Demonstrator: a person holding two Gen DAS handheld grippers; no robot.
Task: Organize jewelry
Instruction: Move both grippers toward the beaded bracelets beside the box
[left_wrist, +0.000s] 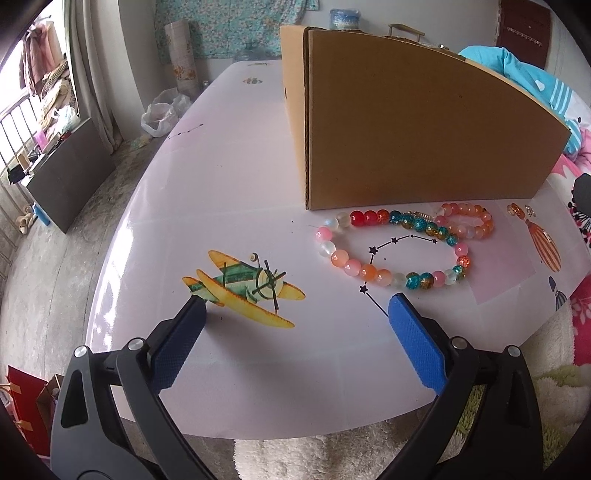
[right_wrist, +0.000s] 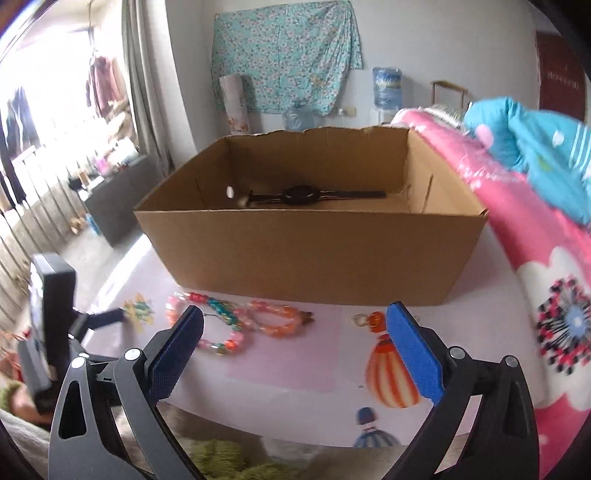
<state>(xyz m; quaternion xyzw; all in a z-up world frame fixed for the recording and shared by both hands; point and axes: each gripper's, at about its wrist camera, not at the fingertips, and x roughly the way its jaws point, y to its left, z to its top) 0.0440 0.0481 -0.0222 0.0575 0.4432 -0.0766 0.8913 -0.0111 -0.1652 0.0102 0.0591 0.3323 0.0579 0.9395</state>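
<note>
Left gripper (left_wrist: 297, 302): jaws spread wide, nothing between the blue pads, tips hovering just above the pale pink tabletop (left_wrist: 240, 184). The left fingertip stands by the tail of a printed yellow-and-green aeroplane decal (left_wrist: 242, 286); the right fingertip sits just short of the large multicoloured bead bracelet (left_wrist: 393, 251), not touching it.

The large bracelet lies flat in an open loop of red, teal, pink, orange and clear beads. A smaller orange-and-pink bead bracelet (left_wrist: 467, 221) lies touching its far right end. Both rest just in front of the near wall of a cardboard box (left_wrist: 424, 129). To the right of the bracelets lie small orange earrings (left_wrist: 515, 210), near a printed striped balloon decal (left_wrist: 546, 245).

Right gripper (right_wrist: 295, 319): jaws likewise wide apart and empty, held above the near table edge. Between and beyond its fingertips lie the two bracelets (right_wrist: 236, 325); an orange earring (right_wrist: 373, 319) sits just beside the right fingertip, whether touching it cannot be told. The box stands open-topped behind, with a dark wristwatch (right_wrist: 299, 195) lying on its floor. The left gripper's body appears at the left edge, and a pink floral quilt (right_wrist: 535, 258) borders the table on the right.
</note>
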